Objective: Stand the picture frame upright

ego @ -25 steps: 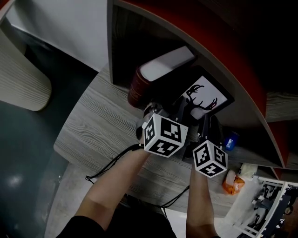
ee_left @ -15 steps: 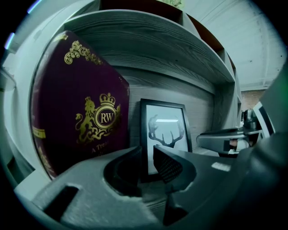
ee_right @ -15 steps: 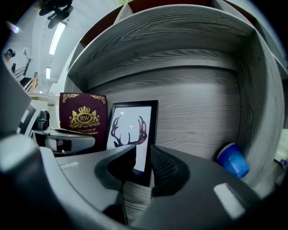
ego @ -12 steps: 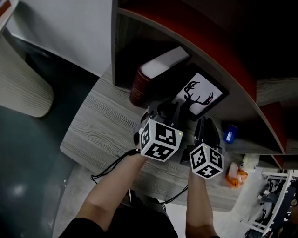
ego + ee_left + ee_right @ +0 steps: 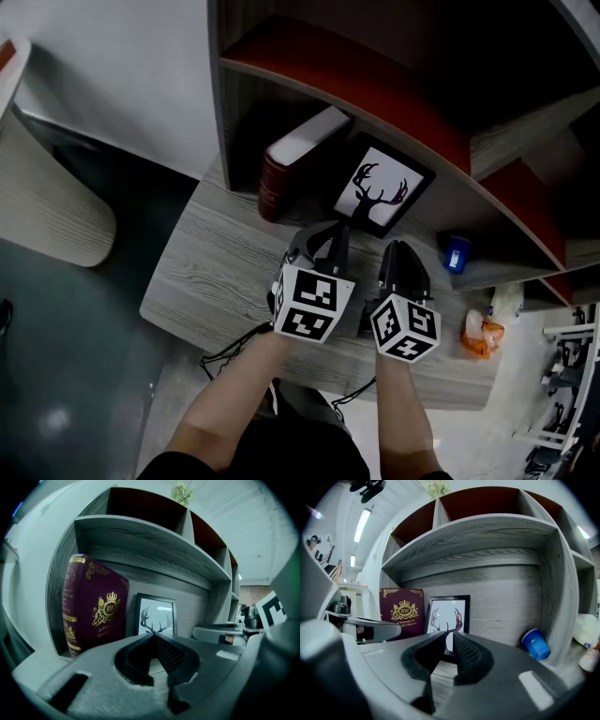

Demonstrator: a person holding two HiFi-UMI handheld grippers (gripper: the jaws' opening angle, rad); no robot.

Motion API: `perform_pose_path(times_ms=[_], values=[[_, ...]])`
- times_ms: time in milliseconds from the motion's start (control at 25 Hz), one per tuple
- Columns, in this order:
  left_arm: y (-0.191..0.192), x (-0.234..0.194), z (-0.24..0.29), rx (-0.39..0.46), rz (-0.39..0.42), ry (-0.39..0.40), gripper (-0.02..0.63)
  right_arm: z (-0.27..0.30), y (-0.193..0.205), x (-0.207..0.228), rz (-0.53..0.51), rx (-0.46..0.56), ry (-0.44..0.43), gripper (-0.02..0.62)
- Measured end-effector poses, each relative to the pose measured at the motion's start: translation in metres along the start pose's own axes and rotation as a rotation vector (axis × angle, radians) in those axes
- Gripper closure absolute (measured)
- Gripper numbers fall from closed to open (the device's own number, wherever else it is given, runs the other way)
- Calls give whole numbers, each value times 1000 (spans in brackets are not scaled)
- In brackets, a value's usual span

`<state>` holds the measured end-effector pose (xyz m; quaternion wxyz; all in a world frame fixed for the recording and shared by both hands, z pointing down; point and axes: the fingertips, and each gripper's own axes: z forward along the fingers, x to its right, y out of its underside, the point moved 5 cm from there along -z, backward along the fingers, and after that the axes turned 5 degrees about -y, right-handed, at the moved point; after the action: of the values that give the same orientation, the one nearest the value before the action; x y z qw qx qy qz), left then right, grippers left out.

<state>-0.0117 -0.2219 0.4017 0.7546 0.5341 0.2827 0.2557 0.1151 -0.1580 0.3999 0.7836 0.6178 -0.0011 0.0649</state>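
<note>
The black picture frame (image 5: 380, 190) with a deer-antler print stands upright in the shelf's lowest bay, its back toward the rear wall, right beside the maroon book (image 5: 291, 159). Both grippers hover over the desk in front of it, touching nothing. My left gripper (image 5: 328, 232) has just been closing; its tips (image 5: 153, 634) now meet with nothing between them. My right gripper (image 5: 398, 251) has also been closing, and a narrow empty gap remains at its tips (image 5: 449, 637). Past the jaws, each gripper view shows the frame (image 5: 156, 616) (image 5: 449, 613).
The maroon book (image 5: 93, 606) stands at the bay's left wall. A blue cup (image 5: 457, 254) lies tipped at the bay's right end. An orange packet (image 5: 480, 337) sits at the right of the grey wood desk (image 5: 216, 253). A red-lined shelf (image 5: 375, 89) overhangs the bay.
Both grippers have drawn back from the frame toward the desk's front edge. Their jaws have narrowed. The frame stays standing by the book.
</note>
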Motion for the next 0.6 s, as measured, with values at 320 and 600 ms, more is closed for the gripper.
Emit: perform_pose_path(times_ms=[320, 600], values=[[-10, 7, -21, -20, 16, 35, 609, -17, -12, -10, 3, 27, -9, 549], [-24, 4, -40, -6, 50, 45, 609, -32, -22, -18, 17, 39, -16, 557]])
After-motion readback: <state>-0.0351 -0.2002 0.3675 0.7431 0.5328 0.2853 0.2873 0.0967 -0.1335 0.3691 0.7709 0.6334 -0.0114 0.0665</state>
